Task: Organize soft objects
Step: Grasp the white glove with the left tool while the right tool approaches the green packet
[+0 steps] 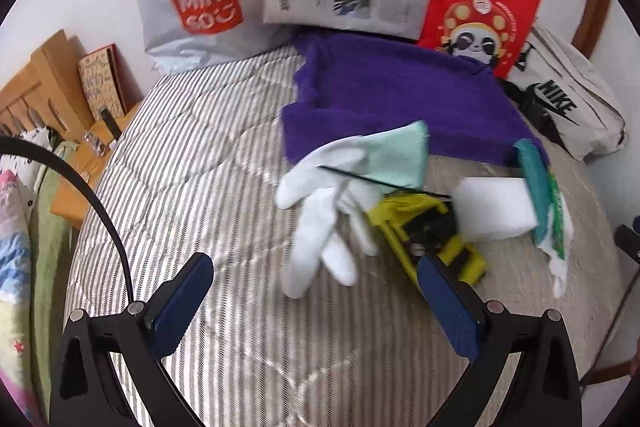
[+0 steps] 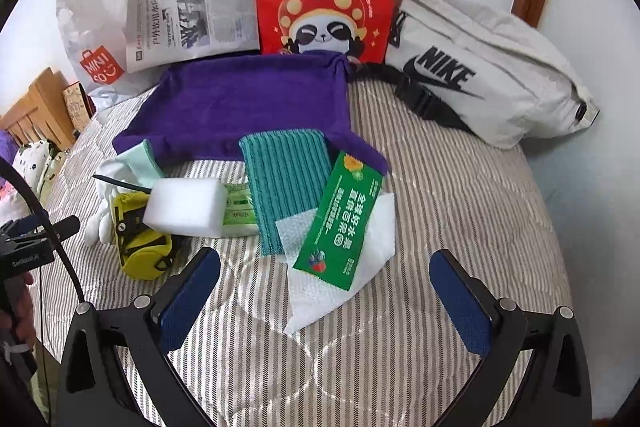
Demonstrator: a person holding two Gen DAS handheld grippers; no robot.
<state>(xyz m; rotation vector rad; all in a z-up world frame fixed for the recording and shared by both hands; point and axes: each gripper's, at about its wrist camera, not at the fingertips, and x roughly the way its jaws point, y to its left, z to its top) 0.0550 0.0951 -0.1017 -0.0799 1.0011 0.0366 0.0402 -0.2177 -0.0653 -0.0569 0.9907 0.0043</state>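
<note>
Both grippers hover above the striped quilt with jaws spread wide and nothing between the pads. The left gripper faces the white glove, which lies just ahead of the jaws, slightly right of centre; its long axis runs from the mint cuff, far and to the right, down to the fingers, which point toward the gripper. The glove's fingers lie against a yellow pouch, which sits close to the left gripper's right finger, and a thin black strip crosses the cuff. The right gripper faces a white paper towel carrying a green sachet, just ahead and centred; behind these lie a teal ribbed cloth and a white sponge block, side by side. The purple cloth tray, the likely receptacle, stands beyond the pile. By this layout the left gripper is nearer the glove, the right nearer the towel and cloth. Open quilt lies to the left of the glove and to the right of the towel; bags and a newspaper line the far wall, closing off room behind the tray.
</note>
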